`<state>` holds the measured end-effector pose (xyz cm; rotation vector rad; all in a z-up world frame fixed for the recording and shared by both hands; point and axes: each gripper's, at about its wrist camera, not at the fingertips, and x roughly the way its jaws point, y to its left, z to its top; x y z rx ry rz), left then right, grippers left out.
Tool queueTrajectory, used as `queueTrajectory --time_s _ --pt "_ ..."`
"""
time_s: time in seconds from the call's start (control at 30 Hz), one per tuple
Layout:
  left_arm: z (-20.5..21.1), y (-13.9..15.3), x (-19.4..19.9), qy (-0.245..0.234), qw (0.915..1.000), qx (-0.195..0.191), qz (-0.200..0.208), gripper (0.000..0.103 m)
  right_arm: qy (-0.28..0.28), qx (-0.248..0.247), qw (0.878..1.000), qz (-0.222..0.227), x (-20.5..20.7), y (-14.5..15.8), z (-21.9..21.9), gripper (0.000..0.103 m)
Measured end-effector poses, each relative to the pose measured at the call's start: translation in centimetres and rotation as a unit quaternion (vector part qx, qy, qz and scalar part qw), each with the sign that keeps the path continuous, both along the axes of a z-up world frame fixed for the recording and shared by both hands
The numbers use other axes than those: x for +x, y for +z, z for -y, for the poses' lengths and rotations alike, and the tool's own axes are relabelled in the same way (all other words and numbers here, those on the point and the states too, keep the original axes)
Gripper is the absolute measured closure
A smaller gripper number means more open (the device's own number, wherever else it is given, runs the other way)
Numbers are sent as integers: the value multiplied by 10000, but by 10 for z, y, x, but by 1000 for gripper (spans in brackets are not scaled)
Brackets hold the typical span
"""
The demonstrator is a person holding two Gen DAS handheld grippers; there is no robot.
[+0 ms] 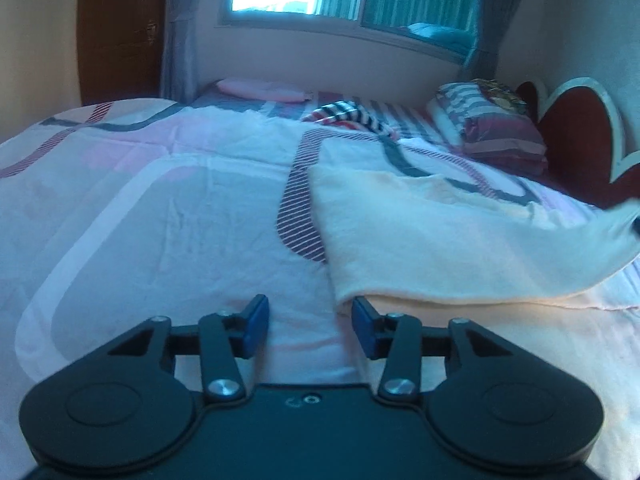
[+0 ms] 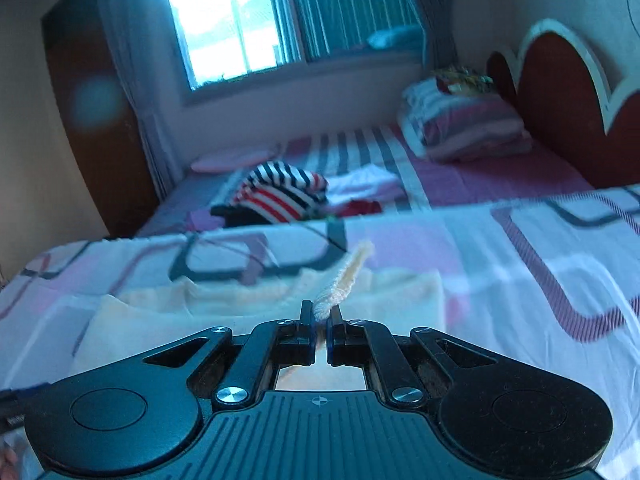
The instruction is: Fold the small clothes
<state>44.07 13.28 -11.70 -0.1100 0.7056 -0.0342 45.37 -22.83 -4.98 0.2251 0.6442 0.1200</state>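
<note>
Cream knit fabric, a small garment (image 1: pixel 460 240), lies on the patterned bedspread (image 1: pixel 160 200) of a bed, partly folded over itself, with its rounded folded corner just beside the left gripper (image 1: pixel 310 328). That gripper's jaws stand wide apart with nothing between them, its blue pads (image 1: pixel 256 326) hovering low over the bedspread at the garment's near edge. In the right wrist view, the right gripper (image 2: pixel 320 330) has its jaws drawn nearly together, pinching a ribbed edge of the cream garment (image 2: pixel 344 280); the pinched strip rises from the pads and stretches away towards the far side, while the rest of the cloth spreads flat below and to the left. Farther back on the bed sits a heap of other clothes, with a red, white and dark striped piece (image 2: pixel 280 192) on top. Folded bedding (image 2: pixel 460 124) is stacked near the dark red headboard (image 2: pixel 560 92), and a bright window (image 2: pixel 224 28) with curtains fills the far wall.
</note>
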Motion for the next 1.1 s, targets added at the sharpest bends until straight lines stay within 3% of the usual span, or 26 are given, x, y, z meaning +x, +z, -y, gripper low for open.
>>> queueTrajectory --time_s 0.33,0.57,0.8,1.1 --pt "13 -6 9 -233 9992 273 -163 60 -111 82 9998 -166 -13 -15 18 99" --pt "18 -6 11 -362 9983 410 -217 72 -133 33 9989 -452 -10 -34 26 99" --pt "19 -6 12 -377 9980 453 -228 72 -312 271 9963 -754 -10 -57 35 99" --pt "21 -5 16 -473 9966 586 -330 70 -325 266 9960 -788 -8 -66 39 99"
